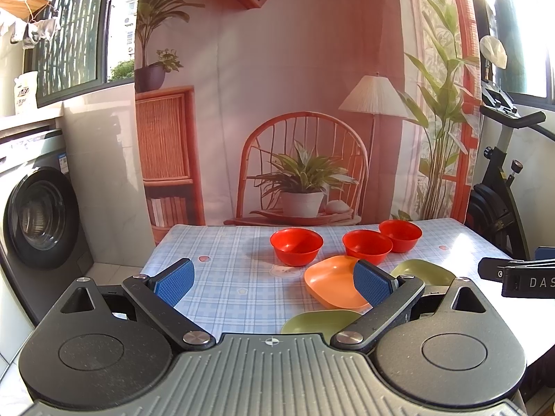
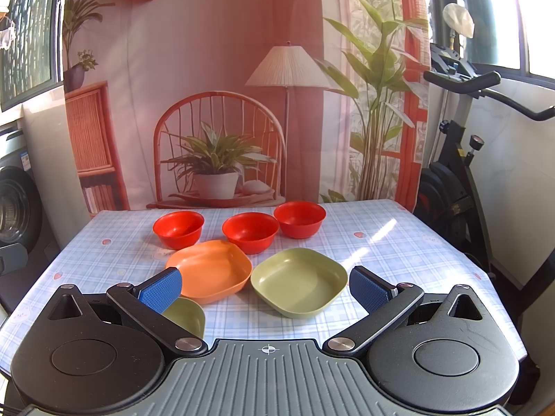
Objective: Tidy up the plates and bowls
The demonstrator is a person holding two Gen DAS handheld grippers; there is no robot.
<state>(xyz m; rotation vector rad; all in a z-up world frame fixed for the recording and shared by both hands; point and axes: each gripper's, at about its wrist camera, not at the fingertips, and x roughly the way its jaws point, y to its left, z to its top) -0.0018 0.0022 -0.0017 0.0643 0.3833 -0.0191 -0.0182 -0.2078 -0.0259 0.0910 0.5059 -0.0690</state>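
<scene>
Fingers (image 1: pixel 373 282) of the left gripper (image 1: pixel 274 280) stand wide apart over the counter (image 1: pixel 225 291), holding nothing; those of the right gripper (image 2: pixel 265 286) are spread the same, also empty. Nearest lies a small green plate (image 2: pixel 187 315), partly hidden behind the right gripper's left finger. Beyond it sit an orange plate (image 2: pixel 211 267) and a larger green plate (image 2: pixel 300 280), side by side, just apart. Farthest, three red bowls (image 2: pixel 250 230) stand upright in a row.
</scene>
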